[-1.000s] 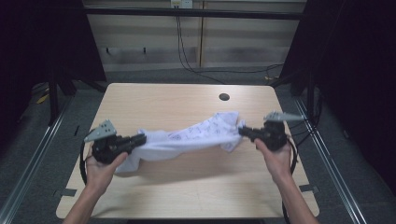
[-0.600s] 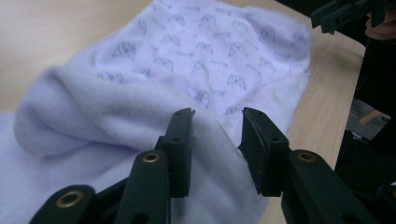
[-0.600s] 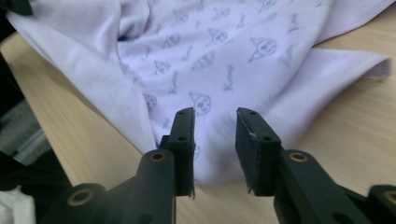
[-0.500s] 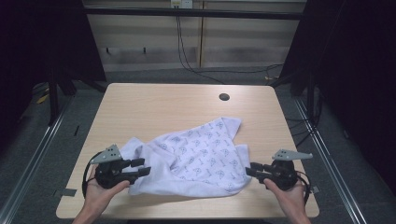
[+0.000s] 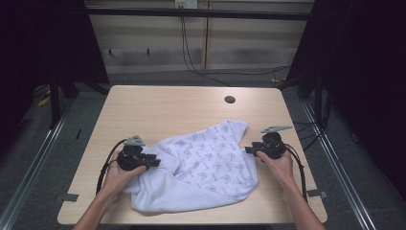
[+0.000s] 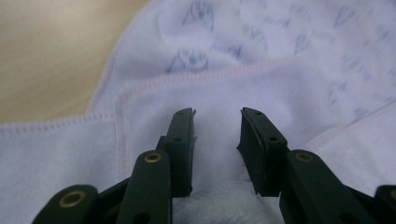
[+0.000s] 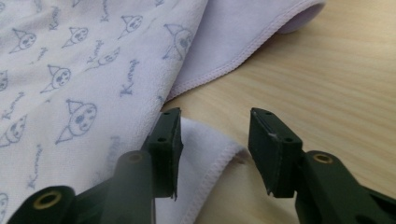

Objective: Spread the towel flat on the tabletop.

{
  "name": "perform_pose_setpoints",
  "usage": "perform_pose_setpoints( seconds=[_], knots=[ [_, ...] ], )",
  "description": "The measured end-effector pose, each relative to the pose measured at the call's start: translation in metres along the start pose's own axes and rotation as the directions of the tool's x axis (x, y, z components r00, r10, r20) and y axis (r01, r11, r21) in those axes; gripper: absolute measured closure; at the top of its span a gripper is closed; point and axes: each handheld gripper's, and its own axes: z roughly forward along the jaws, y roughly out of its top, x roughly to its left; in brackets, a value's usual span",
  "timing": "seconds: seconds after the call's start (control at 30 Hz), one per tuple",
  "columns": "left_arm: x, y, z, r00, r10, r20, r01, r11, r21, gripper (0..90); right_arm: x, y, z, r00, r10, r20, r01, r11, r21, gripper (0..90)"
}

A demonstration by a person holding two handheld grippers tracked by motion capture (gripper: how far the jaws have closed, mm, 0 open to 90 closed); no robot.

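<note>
Right gripper view: towel point(image 7: 84, 84) hem between parted jaws.

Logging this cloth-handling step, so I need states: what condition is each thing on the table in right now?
towel: lying rumpled on the table, partly folded over, no longer lifted.
left hand-held gripper: jaws apart over the towel, just been closing a little, not pressing it.
right hand-held gripper: jaws apart, just been opening, towel edge lying loose between them.
table: bearing the towel.
</note>
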Motion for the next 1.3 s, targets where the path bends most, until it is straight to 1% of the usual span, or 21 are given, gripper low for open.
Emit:
perform_pose_setpoints(
  seconds=[0.07,0.13,0.2,0.23,0.3,0.43,0.53,0.63,0.67,0.73,0.77,0.8,0.83,0.87,0.93,0.97,1.03,1.07,1.13,1.2,1.3],
  knots=[
    [-0.001,-0.001,-0.003,0.9999,0.005,-0.012,-0.005,0.9999,0.014,65.5,0.003,-0.003,0.004,0.9997,-0.024,0.01,0.024,0.999,0.027,57.7],
    [-0.006,-0.004,-0.005,0.999,0.024,-0.037,-0.023,0.9996,0.019,66.5,0.008,-0.004,0.002,0.9981,-0.06,0.013,0.059,0.998,0.027,73.6],
    [-0.012,-0.008,-0.009,0.9969,0.034,-0.071,-0.031,0.9989,0.036,67.1,0.012,-0.003,-0.003,0.9958,-0.082,0.039,0.081,0.996,0.038,82.9],
    [-0.014,-0.01,-0.012,0.996,0.038,-0.08,-0.035,0.9984,0.044,67.2,0.012,-0.001,-0.008,0.9948,-0.083,0.059,0.082,0.996,0.022,85.0],
    [-0.015,-0.016,-0.017,0.9952,0.02,-0.096,-0.015,0.9989,0.044,67.1,0.009,0.003,-0.022,0.9938,-0.064,0.09,0.067,0.998,-0.023,85.8],
    [-0.021,-0.028,-0.029,0.9935,0.007,-0.114,-0.002,0.9991,0.043,67.0,-0.008,0.011,-0.062,0.9832,-0.025,0.181,0.049,0.991,-0.128,86.0],
    [-0.029,-0.035,-0.035,0.9933,0.014,-0.115,-0.008,0.9987,0.05,65.8,-0.013,0.013,-0.095,0.9766,-0.002,0.215,0.051,0.973,-0.223,85.6],
    [-0.033,-0.037,-0.037,0.9967,-0.013,-0.08,0.018,0.9982,0.058,64.2,-0.008,0.005,-0.116,0.9751,-0.007,0.222,0.067,0.962,-0.263,83.9],
    [-0.034,-0.037,-0.037,0.9972,-0.017,-0.072,0.021,0.9982,0.056,63.0,-0.008,0.0,-0.118,0.9758,-0.001,0.219,0.059,0.964,-0.258,82.3],
    [-0.035,-0.036,-0.037,0.9968,-0.011,-0.079,0.016,0.9979,0.063,62.7,-0.007,-0.011,-0.118,0.9743,-0.008,0.225,0.055,0.977,-0.205,78.2],
    [-0.035,-0.036,-0.037,0.9972,-0.01,-0.074,0.015,0.9978,0.065,62.0,-0.007,-0.017,-0.116,0.9763,-0.006,0.216,0.047,0.981,-0.186,75.0],
    [-0.035,-0.036,-0.037,0.9976,-0.008,-0.069,0.013,0.9977,0.067,61.9,-0.006,-0.023,-0.115,0.9734,-0.003,0.229,0.043,0.984,-0.171,74.1],
    [-0.034,-0.035,-0.037,0.998,-0.009,-0.063,0.013,0.9976,0.068,61.9,-0.005,-0.028,-0.114,0.973,0.0,0.231,0.041,0.984,-0.175,74.1],
    [-0.034,-0.035,-0.037,0.998,-0.016,-0.061,0.02,0.9975,0.068,61.8,-0.005,-0.032,-0.114,0.9778,0.004,0.21,0.034,0.984,-0.176,74.0],
    [-0.033,-0.033,-0.037,0.9979,-0.008,-0.065,0.012,0.9978,0.065,61.7,-0.003,-0.036,-0.113,0.9764,0.009,0.216,0.032,0.982,-0.187,72.1],
    [-0.033,-0.032,-0.038,0.9977,-0.01,-0.067,0.014,0.9981,0.06,60.8,-0.003,-0.037,-0.112,0.9785,0.016,0.206,0.023,0.982,-0.19,70.4],
    [-0.033,-0.03,-0.038,0.9983,-0.016,-0.056,0.018,0.9989,0.043,59.6,-0.002,-0.037,-0.112,0.9733,0.026,0.228,0.018,0.982,-0.188,68.6],
    [-0.033,-0.028,-0.039,0.9986,-0.01,-0.052,0.012,0.999,0.044,59.0,-0.002,-0.036,-0.113,0.9765,0.023,0.214,0.019,0.981,-0.193,68.7],
    [-0.033,-0.024,-0.04,0.9983,-0.008,-0.058,0.01,0.9995,0.031,58.7,0.0,-0.035,-0.117,0.9617,0.034,0.272,0.022,0.98,-0.198,67.6],
    [-0.032,-0.02,-0.039,0.9988,-0.013,-0.048,0.014,0.9998,0.013,58.1,-0.003,-0.035,-0.121,0.9694,0.056,0.239,-0.001,0.974,-0.225,64.1],
    [-0.029,-0.011,-0.035,0.9989,0.005,-0.047,-0.004,0.9996,0.03,58.0,0.002,-0.036,-0.116,0.9809,0.051,0.187,-0.012,0.979,-0.205,60.9]
  ],
)
